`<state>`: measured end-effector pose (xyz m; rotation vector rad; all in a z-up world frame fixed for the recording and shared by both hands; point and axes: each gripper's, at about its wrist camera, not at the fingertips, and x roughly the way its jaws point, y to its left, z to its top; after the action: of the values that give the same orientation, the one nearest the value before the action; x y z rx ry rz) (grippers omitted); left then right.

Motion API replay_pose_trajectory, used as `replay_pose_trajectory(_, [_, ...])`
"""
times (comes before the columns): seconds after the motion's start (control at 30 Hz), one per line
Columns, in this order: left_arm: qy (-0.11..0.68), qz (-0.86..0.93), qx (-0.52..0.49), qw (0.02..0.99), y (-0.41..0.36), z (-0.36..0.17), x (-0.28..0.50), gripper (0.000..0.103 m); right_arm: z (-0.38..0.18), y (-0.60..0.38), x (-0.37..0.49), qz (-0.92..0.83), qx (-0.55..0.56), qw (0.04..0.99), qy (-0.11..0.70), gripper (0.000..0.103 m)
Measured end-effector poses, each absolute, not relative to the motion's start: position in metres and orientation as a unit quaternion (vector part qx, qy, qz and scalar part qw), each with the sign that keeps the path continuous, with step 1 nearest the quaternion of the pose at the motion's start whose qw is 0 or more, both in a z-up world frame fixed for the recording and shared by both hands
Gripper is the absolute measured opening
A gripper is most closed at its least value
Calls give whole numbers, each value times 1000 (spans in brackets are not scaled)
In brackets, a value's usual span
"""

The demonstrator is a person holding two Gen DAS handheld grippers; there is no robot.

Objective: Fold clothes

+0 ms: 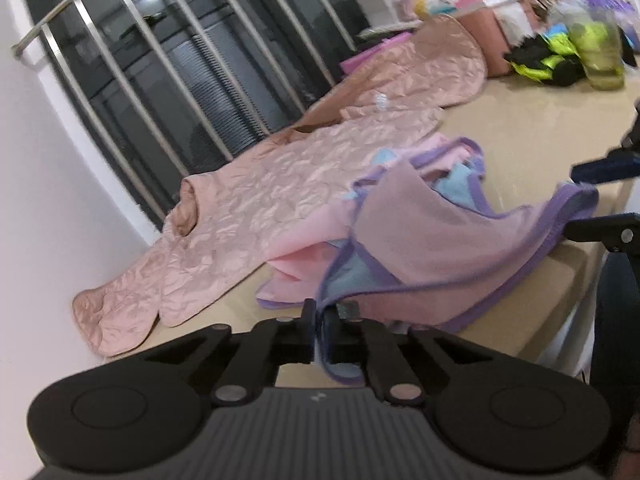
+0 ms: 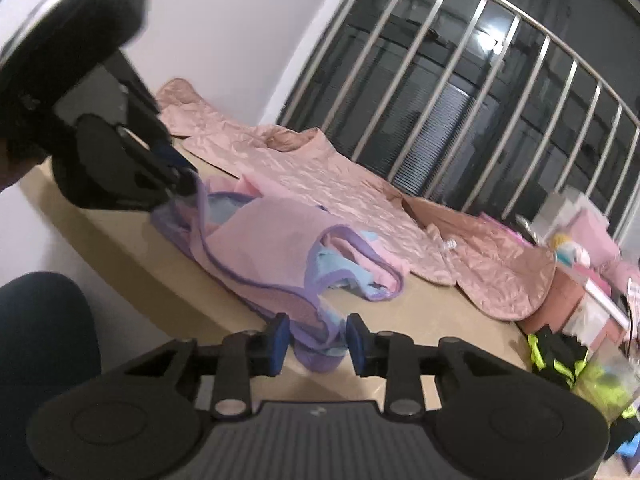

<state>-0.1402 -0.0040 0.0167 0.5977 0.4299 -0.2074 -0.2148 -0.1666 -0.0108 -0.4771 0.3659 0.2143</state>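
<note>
Nearest the lens, the left gripper (image 1: 322,320) has its jaws pressed together on the purple-trimmed hem of a small pink garment (image 1: 432,240), a sleeveless piece with pale blue lining showing inside. That garment lies crumpled near the front edge of the beige tabletop (image 1: 532,128), one corner lifted by the pinch. The right gripper (image 2: 316,334) sits at the garment's other end with its blue-padded fingers (image 2: 280,336) parted, a bunched purple edge lying between them but not yet clamped.

Behind the garment, toward the back edge of the tabletop, a quilted pink satin jacket (image 1: 256,200) is spread flat, just touching it. Past that stands a barred window railing (image 1: 168,80). At the far right end of the tabletop sits a clutter of pink boxes (image 1: 488,28) and a black and neon-yellow item (image 1: 552,56).

This looks like the opening step: taking hold of two corners. Next, I judge, the right gripper must close on the hem so both can lift and spread the cloth flat.
</note>
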Motion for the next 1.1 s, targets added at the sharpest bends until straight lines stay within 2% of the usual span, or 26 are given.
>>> replay_pose_trajectory(0.03, [211,-98,281,931,-1,20,-140,3,-10,-168,-213,102,-228,952,179,24])
replay_pose_trajectory(0.07, [213,-97,273,933,1,22,-140,3,-9,-169,-212,99,-221,954,179,14])
replay_pose_trajectory(0.1, [215,-95,267,935,3,24,-140,3,-8,-171,-210,96,-215,956,178,11])
replay_pose_trajectory(0.33, [212,-90,260,938,2,25,-150,3,-5,-177,-205,81,-207,959,177,10])
replay_pose_trajectory(0.4, [205,-92,256,940,0,30,-152,3,-3,-180,-206,74,-206,960,174,4])
replay_pose_trajectory(0.57, [153,-91,261,949,-9,63,-156,2,16,-182,-209,71,-243,958,137,4])
replay_pose_trajectory(0.63, [127,-89,264,952,-13,80,-156,2,34,-185,-206,70,-262,956,111,4])
replay_pose_trajectory(0.8, [73,-112,211,968,-11,161,-147,2,104,-204,-180,61,-269,960,49,4])
replay_pose_trajectory(1.1, [39,-98,163,981,-20,257,-124,2,228,-235,-117,116,-230,964,71,3])
